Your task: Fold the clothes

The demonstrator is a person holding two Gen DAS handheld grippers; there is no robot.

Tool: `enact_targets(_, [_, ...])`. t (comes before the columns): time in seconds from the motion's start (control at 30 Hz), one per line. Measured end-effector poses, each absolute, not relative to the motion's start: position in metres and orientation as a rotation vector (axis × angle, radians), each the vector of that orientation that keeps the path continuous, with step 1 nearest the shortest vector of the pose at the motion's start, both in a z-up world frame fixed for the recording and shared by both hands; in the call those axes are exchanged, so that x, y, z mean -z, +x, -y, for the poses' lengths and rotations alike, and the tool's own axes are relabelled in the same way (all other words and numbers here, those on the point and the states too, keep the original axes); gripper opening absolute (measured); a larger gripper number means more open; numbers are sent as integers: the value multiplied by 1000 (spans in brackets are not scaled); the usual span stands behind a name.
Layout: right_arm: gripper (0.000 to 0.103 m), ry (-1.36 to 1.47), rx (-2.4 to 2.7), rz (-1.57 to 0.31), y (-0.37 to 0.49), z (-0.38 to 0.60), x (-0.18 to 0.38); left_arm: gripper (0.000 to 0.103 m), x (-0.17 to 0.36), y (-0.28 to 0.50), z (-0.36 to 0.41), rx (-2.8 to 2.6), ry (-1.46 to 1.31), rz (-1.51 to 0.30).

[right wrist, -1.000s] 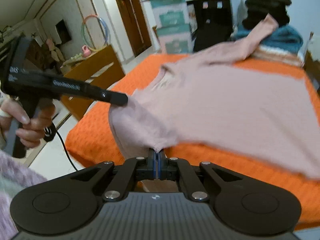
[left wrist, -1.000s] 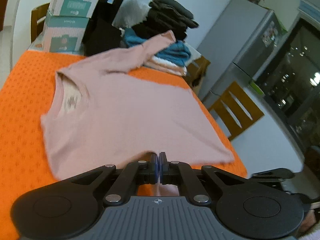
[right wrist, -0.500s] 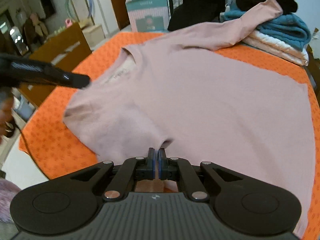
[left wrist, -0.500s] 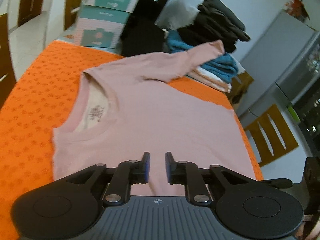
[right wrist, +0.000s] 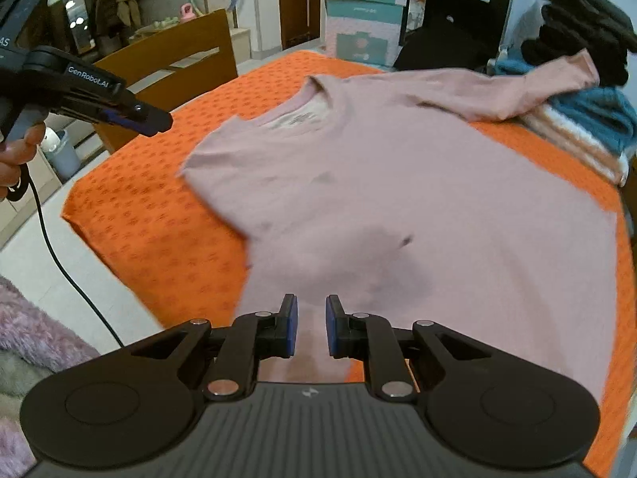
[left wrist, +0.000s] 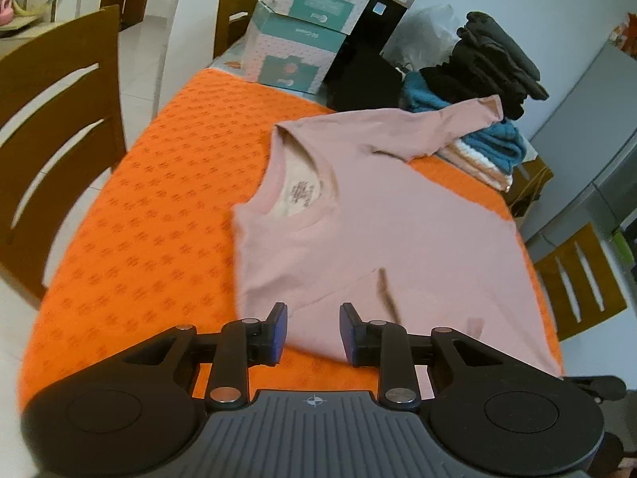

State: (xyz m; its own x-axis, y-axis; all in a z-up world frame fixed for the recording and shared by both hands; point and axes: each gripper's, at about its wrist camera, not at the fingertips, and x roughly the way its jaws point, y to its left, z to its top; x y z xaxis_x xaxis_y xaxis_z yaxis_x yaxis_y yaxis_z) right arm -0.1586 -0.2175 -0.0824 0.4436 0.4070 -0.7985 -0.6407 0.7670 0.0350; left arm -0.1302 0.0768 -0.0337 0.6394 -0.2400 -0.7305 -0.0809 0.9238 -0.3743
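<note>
1. The left gripper [left wrist: 311,328], at the bottom centre of the left wrist view, has its jaws spread wide and holds nothing; the near edge of the shirt [left wrist: 378,215] shows between and just beyond the pads, and contact cannot be told.
2. The right gripper [right wrist: 311,324], at the bottom centre of the right wrist view, has its jaws parted by a narrower gap and is also empty, with pink cloth showing through that gap.
3. The left gripper shows again at the upper left of the right wrist view, gripped by a hand [right wrist: 18,155], above the table's left corner and apart from the shirt.
4. The shirt is pink and long-sleeved. It lies spread flat on the orange cloth [left wrist: 151,215] of the table, collar toward the left, filling the middle of both views.
5. One sleeve [right wrist: 497,87] runs to the upper right and rests on a stack of folded clothes [right wrist: 589,119].
6. Small creases mark the body near the jaws.
7. Boxes [left wrist: 310,36] stand at the table's far edge, at the top centre of the frame, and wooden chairs [left wrist: 51,119] flank the table.
</note>
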Motion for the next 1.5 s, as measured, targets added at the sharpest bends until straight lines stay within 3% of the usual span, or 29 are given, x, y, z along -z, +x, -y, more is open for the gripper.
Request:
enact_targets(0.1, [45, -289, -646, -903, -173, 201, 96, 36, 36, -146, -79, 89, -370, -888])
enact_targets(0.27, [46, -286, -620, -911, -196, 174, 119, 36, 43, -171, -80, 97, -295, -919])
enact_targets(0.37, [44, -298, -590, -905, -205, 163, 131, 37, 43, -184, -84, 83, -274, -922])
enact_targets(0.43, [34, -283, -583, -898, -205, 165, 131, 38, 42, -191, -88, 68, -275, -919])
enact_targets(0.47, [11, -289, -576, -897, -204, 166, 131, 40, 41, -194, -90, 55, -277, -916])
enact_targets(0.5, [2, -297, -571, -896, -202, 167, 130, 40, 41, -196, -92, 42, -281, -912])
enact_targets(0.77, [2, -317, -577, -846, -175, 219, 76, 40, 40, -193, -106, -77, -349, -889])
enact_targets(1.03, [2, -357, -534, -815, -97, 292, 27, 40, 44, -165, -90, -141, -375, -892])
enact_targets(1.37, [2, -256, -543, -914, 22, 348, 65, 46, 54, -140, -60, -248, -414, -895])
enact_targets(1.5, [13, -214, -526, -928, 46, 363, 78, 47, 55, -141, -53, -299, -440, -884])
